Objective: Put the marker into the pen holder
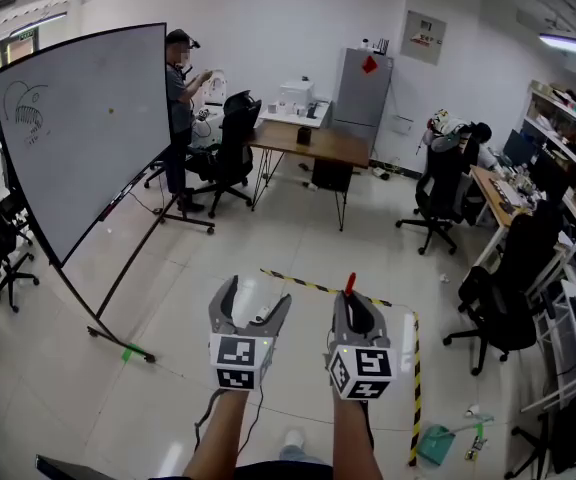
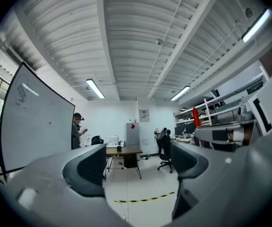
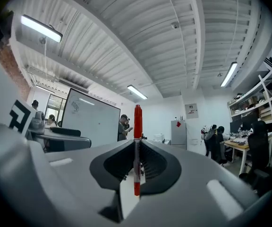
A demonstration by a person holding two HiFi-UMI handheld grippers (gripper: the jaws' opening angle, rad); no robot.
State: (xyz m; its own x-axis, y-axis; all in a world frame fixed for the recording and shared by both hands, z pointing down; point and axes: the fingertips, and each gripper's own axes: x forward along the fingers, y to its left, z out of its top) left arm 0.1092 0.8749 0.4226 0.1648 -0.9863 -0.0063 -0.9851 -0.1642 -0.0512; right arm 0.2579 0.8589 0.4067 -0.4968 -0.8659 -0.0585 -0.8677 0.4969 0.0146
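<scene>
Right gripper point(image 1: 353, 303), in the head view, is clamped on a red marker point(image 1: 349, 284) whose tip pokes out past the jaws, above the tiled floor point(image 1: 268, 228). Just beside it, the left gripper point(image 1: 256, 303) gapes wide. In the left gripper view the jaws stand well apart, holding nothing. In the right gripper view the jaws pinch the marker, which stands upright between them.

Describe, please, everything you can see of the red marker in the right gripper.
The marker is slim and looks plastic: red upper part, pale barrel with small print, red lower end. It stands upright, pinched between the shut jaws of the right gripper, its red top rising above them. Nothing else touches it.
</scene>
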